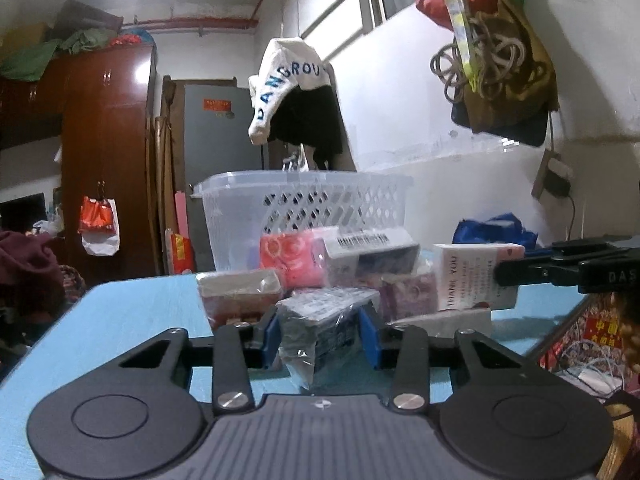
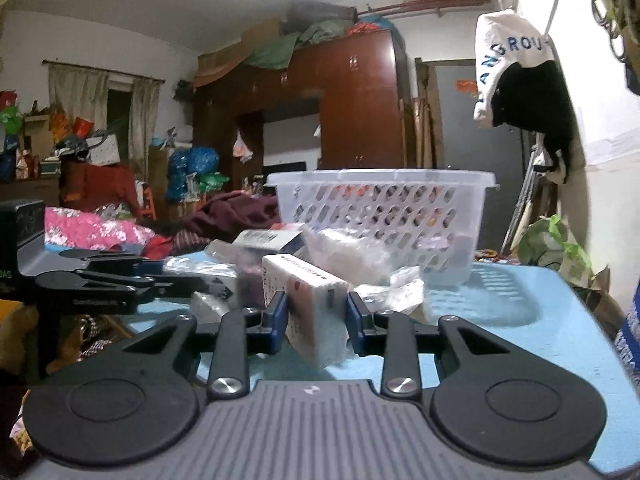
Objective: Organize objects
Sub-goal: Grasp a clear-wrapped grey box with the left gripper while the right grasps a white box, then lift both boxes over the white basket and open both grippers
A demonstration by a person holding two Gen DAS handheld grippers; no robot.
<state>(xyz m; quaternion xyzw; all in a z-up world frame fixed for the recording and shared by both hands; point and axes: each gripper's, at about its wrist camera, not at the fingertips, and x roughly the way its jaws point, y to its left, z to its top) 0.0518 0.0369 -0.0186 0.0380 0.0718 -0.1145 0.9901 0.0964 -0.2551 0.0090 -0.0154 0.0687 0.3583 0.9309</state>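
Left gripper [image 1: 319,330] clamping a plastic-wrapped dark packet [image 1: 320,320], right gripper [image 2: 316,322] a white "THANK YOU" carton [image 2: 310,308]; both needing level lifts into the white lattice basket [image 2: 380,216].

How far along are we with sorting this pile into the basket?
Some items show through the white basket lattice, so a few look placed. In hand: the left gripper brackets a plastic-wrapped dark pack, and the right gripper brackets the white THANK YOU box; neither is lifted. The pink packet and barcode box remain piled.
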